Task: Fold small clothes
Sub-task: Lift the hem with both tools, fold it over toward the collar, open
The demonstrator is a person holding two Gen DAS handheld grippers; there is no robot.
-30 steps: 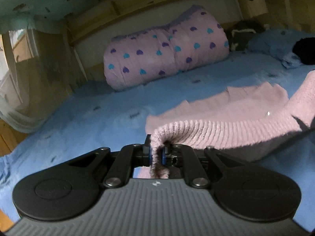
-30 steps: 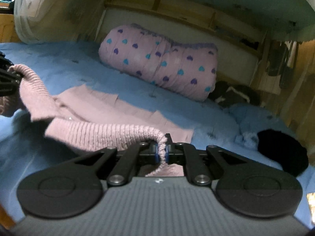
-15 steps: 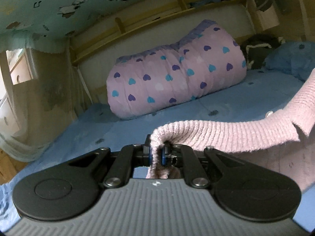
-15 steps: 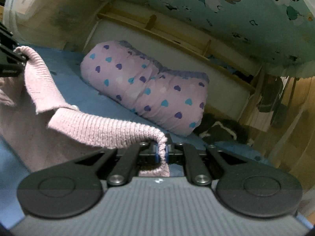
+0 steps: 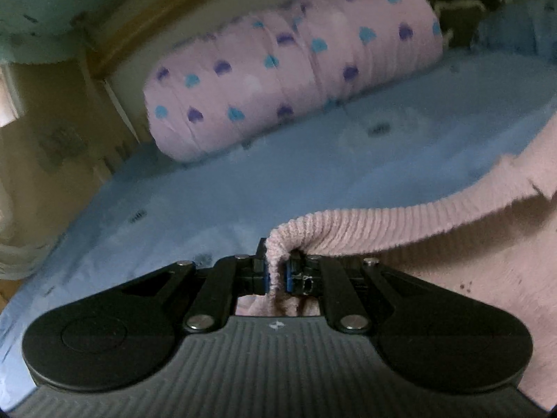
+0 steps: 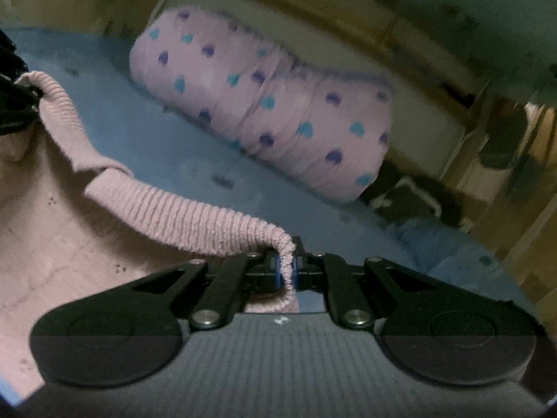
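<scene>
Both tongs now closer to the rolled heart-print quilt point(image 5: 292, 80) | we see left gripper point(image 5: 276, 275) and right gripper point(image 6: 286, 271) clenched on the pink knit garment point(image 5: 400, 223), lifted over the blue bed point(image 5: 209, 202).

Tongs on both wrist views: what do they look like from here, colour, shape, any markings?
Both match. The left tongs and right tongs are black, with blue pads, angled link arms on silver pivot pins, and a round disc on each side. Behind sits a grey ribbed body bearing a small white mark. No cables, hands or sleeves show.
</scene>
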